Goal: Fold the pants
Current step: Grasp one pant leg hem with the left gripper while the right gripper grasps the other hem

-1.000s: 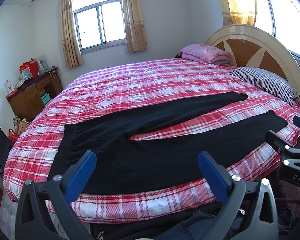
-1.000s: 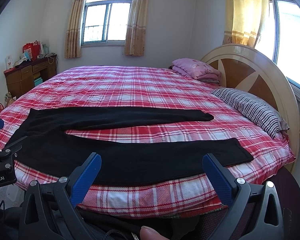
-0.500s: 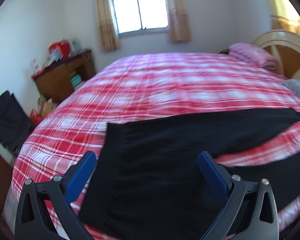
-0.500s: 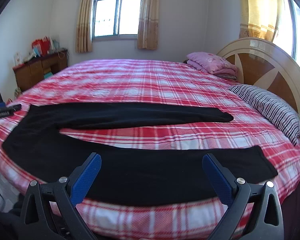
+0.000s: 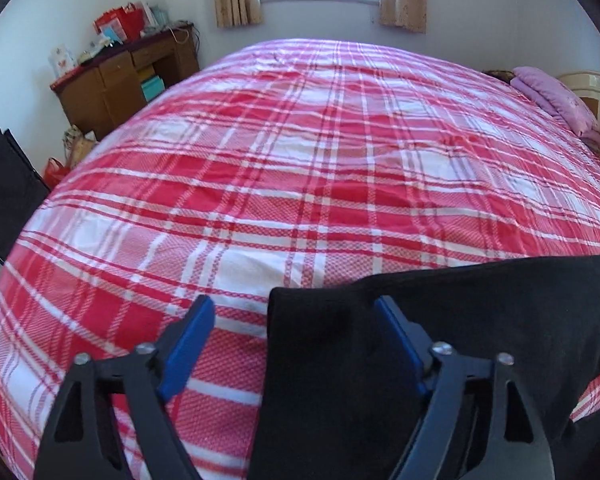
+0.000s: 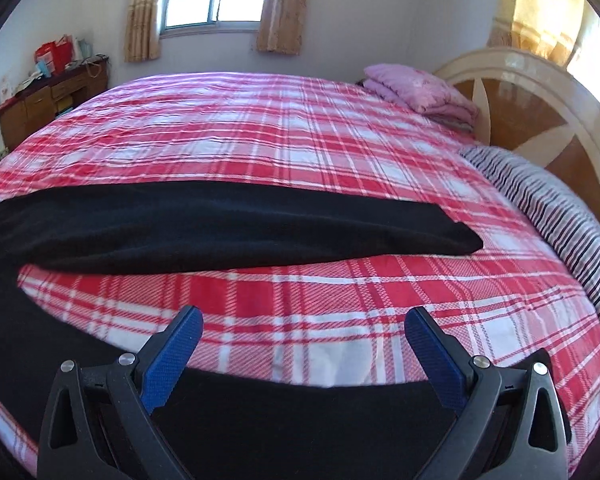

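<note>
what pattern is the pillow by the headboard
Black-and-white stripes; the pillow lies beside the headboard, clearest in the right wrist view.

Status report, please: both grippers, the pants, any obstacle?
Left gripper open, straddling waistband corner. Right gripper open, over near leg's edge. Black pants flat on plaid bedspread, legs apart, unfolded. Nothing in the way.
</note>
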The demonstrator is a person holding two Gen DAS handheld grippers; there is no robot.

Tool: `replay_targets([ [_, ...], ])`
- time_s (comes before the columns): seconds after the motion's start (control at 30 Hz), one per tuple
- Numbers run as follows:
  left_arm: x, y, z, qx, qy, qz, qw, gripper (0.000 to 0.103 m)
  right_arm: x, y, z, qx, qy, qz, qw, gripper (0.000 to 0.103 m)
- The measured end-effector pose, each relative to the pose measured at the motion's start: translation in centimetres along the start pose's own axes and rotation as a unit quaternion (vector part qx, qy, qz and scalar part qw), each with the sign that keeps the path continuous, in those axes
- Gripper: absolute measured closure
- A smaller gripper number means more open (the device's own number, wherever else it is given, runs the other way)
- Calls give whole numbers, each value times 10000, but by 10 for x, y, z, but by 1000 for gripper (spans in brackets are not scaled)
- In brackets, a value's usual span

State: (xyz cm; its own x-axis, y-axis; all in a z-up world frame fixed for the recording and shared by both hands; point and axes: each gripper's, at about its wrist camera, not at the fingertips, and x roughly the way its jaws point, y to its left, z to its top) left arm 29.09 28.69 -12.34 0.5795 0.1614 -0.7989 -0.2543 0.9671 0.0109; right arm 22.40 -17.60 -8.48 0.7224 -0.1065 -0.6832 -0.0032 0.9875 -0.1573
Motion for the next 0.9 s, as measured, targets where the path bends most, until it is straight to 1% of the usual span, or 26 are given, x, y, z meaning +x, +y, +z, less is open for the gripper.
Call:
replay_targets([
  [0.07,12,2,1,-10,173,-117,9998,38,12,-14,6,167,93,13,9998,2],
  [0.17,21,2,1,-2,295,-320,9991,48,30,-31,18,396,272,64,9988,11],
  [0.2,22,0,2,39,293,-345,9990,49,37,-39,22,510,350,99,9980,19],
  [0.23,22,-3,1,118,272,-398,9988,55,42,-46,25,580,407,119,9974,28],
  [0.3,23,-6,3,231,271,-394,9986,57,53,-58,31,683,530,147,9962,38],
  [0.33,22,-7,4,292,275,-436,9982,64,58,-66,35,745,591,137,9954,40],
  [0.37,21,-8,5,359,311,-568,9973,73,63,-73,39,820,633,126,9945,40],
  [0.47,21,-6,11,315,408,-811,9954,85,74,-103,51,1064,654,31,9922,40],
  [0.53,21,-6,13,324,451,-934,9941,87,80,-118,59,1146,653,-88,9912,40],
  [0.67,27,-7,14,205,532,-927,9941,87,104,-153,79,1344,717,-265,9880,40],
  [0.73,29,-9,13,189,469,-898,9947,87,117,-168,87,1437,753,-293,9863,40],
  [0.87,30,-13,11,283,349,-797,9958,87,152,-189,102,1302,941,-606,9852,40],
  [0.9,30,-13,11,280,341,-798,9958,87,160,-194,104,1322,992,-625,9843,40],
])
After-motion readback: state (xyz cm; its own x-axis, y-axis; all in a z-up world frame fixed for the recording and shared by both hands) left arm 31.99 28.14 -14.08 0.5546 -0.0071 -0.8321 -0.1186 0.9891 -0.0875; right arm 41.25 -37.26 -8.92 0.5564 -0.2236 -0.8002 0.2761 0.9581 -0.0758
